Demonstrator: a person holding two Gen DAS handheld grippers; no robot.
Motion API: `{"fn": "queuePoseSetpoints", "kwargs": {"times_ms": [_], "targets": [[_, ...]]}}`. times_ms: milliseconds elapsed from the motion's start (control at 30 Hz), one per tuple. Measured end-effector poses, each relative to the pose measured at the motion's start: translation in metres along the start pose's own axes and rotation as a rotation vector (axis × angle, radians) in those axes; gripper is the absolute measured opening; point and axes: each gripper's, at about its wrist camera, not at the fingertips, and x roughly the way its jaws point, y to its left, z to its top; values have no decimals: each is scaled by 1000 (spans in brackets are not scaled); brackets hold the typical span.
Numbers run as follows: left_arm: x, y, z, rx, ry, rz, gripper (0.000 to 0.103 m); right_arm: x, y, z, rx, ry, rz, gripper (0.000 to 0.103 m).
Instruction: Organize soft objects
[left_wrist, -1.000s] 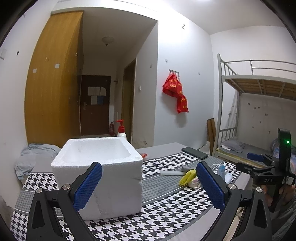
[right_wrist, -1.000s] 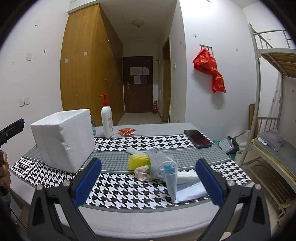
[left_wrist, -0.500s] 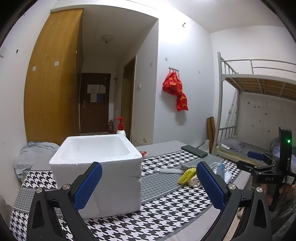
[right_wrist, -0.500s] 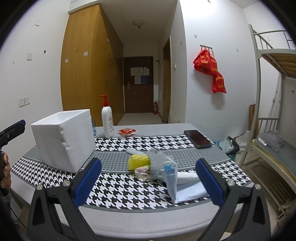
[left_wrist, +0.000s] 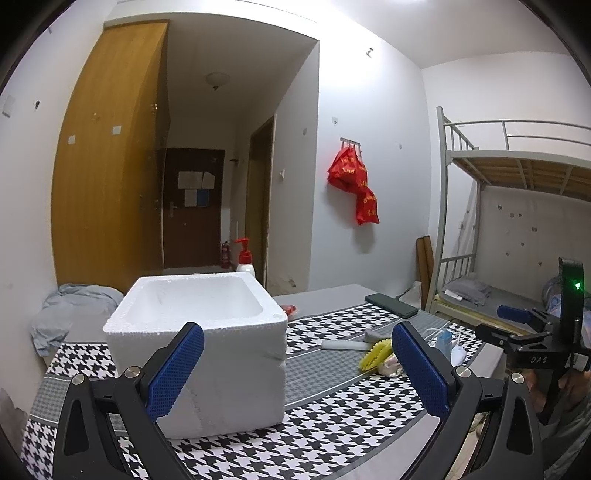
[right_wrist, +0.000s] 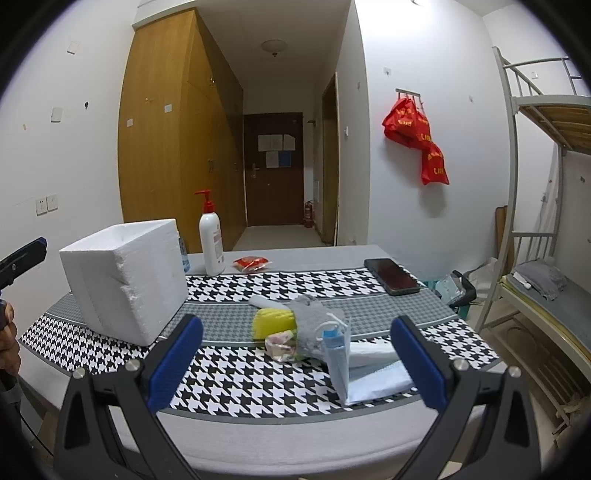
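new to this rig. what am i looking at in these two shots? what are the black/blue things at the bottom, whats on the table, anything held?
No robot arm here: a person holds a two-finger claw in each hand, with a fisheye camera on each looking along the blue-padded fingers.

Left claw: open, empty, facing the white foam box, which looks empty.

Right claw: open, empty, facing a pile of soft things on the houndstooth cloth: a yellow sponge, a grey glove, a blue face mask, a small wrapped item.

Also on the table: a pump bottle, a red packet, a phone. Each view catches the other claw at its edge.
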Motion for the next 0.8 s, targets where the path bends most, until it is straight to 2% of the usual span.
{"fn": "queuePoseSetpoints", "kwargs": {"times_ms": [333,800], "targets": [[1,2,0,-5,8,7,102,3,1,1,-5,4,2,103],[28,-20,13,33,37,-39,102,7,-18,1,28,13,-22,103]]}}
